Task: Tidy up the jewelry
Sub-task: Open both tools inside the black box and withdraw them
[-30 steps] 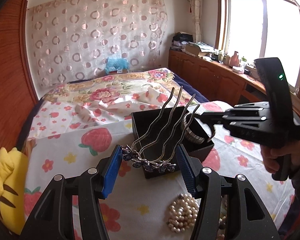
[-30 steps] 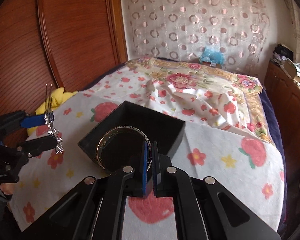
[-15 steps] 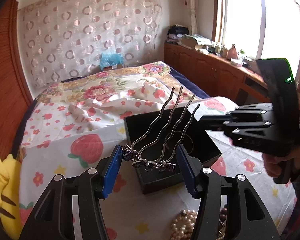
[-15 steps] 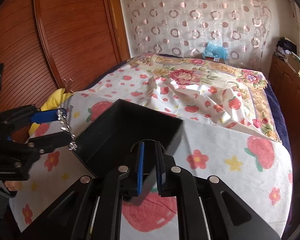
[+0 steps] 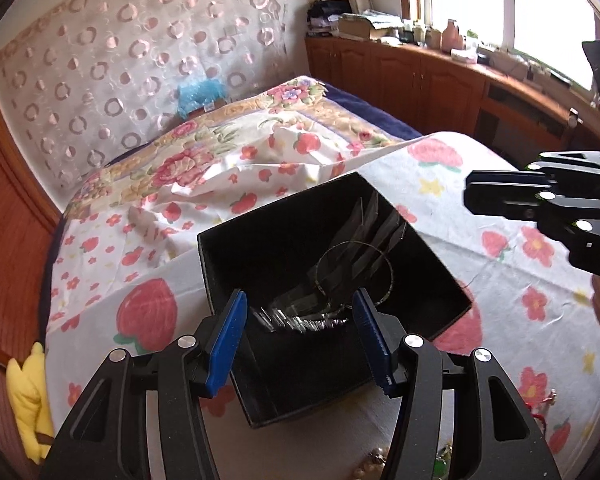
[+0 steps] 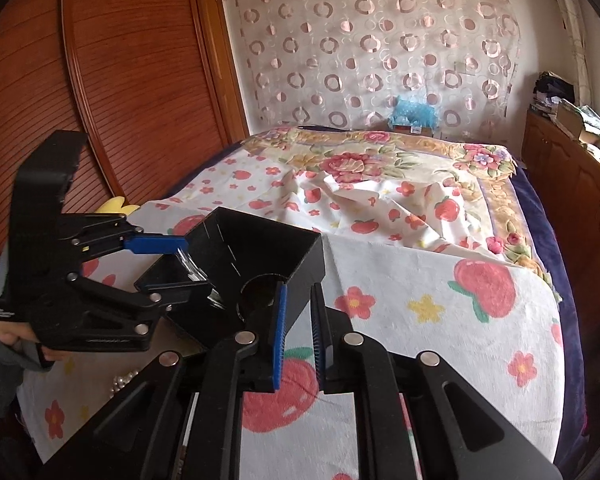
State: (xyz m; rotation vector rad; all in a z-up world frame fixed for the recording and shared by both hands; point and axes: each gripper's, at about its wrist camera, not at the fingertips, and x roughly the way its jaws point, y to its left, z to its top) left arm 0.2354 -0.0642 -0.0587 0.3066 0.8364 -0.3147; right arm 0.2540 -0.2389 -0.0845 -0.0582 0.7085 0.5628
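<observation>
Left jaws grip hair comb (image 5: 300,318), tines pointing into black box (image 5: 428,240).

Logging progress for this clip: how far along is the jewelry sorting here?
Done: a bangle lies in the black box. In hand: the left hand-held gripper holds a blurred silver hair comb over the box, not yet released; the right hand-held gripper, jaws just opening, holds nothing. Left: pearl beads on the cloth.
</observation>
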